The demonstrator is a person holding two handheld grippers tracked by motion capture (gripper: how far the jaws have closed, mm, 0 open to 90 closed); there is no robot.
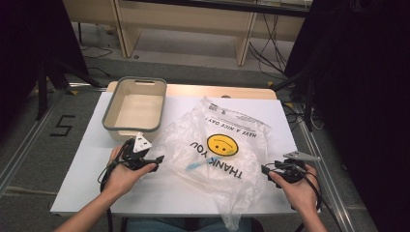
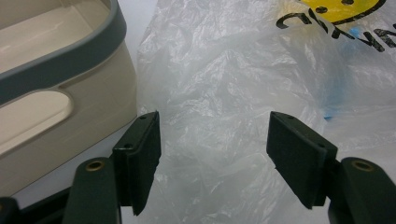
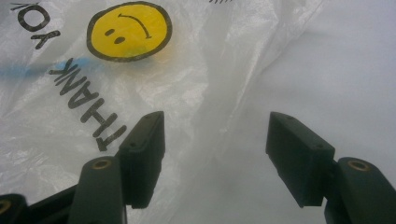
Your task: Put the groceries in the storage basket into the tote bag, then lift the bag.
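Lying crumpled across the middle of the white table top, the thin translucent plastic bag printed with a yellow smiley face and black "THANK YOU" lettering sits between the two hand-held tools. Its long axis runs diagonally, from the far edge near the table's back down to a twisted tail that hangs off the near edge. A small blue object, too blurred to identify, shows through the film near the middle.

At the bag's left border the left gripper points rightward, its jaws spread wide with nothing pinched; in the left gripper view the wrinkled film lies just ahead of and beneath the black pads, which do not appear to press on it. Just beside this gripper, on its far side, stands the cream rectangular plastic tub with a grey rim, empty as far as can be seen.

At the bag's right border the right gripper points leftward, likewise spread and holding nothing; in the right gripper view its left pad hovers over the film's edge while the other is over bare table.

Both tools are about equally near, facing each other across the bag's short axis. Any pinch would likely need each to advance inward and slightly down onto its own edge.
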